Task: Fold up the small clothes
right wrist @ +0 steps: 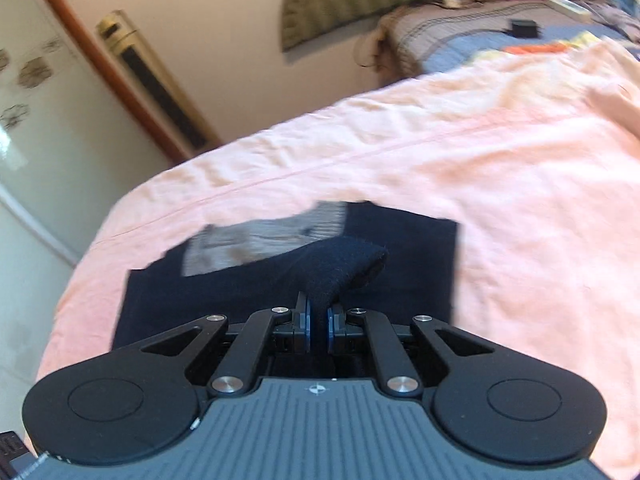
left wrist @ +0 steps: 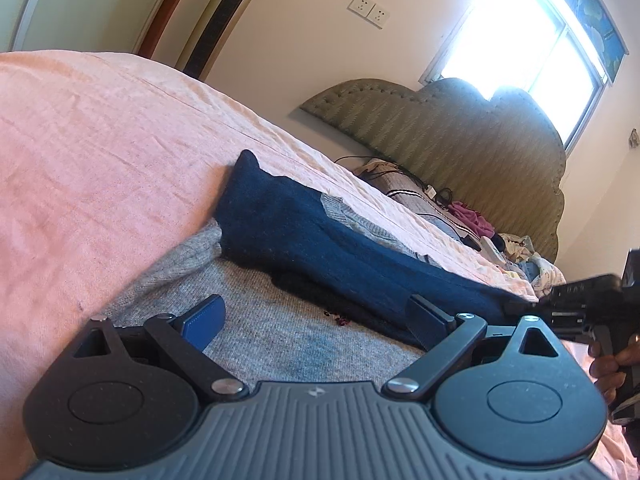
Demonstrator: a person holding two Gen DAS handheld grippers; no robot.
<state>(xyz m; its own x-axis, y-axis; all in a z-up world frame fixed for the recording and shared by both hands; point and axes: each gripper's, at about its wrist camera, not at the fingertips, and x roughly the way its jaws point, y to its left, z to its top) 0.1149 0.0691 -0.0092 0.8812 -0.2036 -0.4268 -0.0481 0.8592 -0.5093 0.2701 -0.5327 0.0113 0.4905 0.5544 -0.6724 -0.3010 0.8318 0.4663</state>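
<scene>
On the pink bedsheet (right wrist: 500,168), navy-and-grey sweater (right wrist: 400,240) lying flat, right gripper (right wrist: 318,320) fingers pinching a raised navy fold, left gripper (left wrist: 316,320) fingers spread wide over grey knit

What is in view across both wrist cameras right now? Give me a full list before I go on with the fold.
sweater: one, navy and grey knit, flat on the bedsheet; a navy fold of it is lifted.
bedsheet: one, pink, covering the bed.
headboard: one, olive green, padded, at the far end under the window.
pile of clothes: several items, purple, grey and white among them, by the headboard with cables.
air conditioner: one, gold and black, standing against the wall.
wall sockets: two, white, on the wall.
window: one, bright, above the headboard.
left gripper: open, low over the grey part of the sweater.
right gripper: shut on the lifted navy fold.
</scene>
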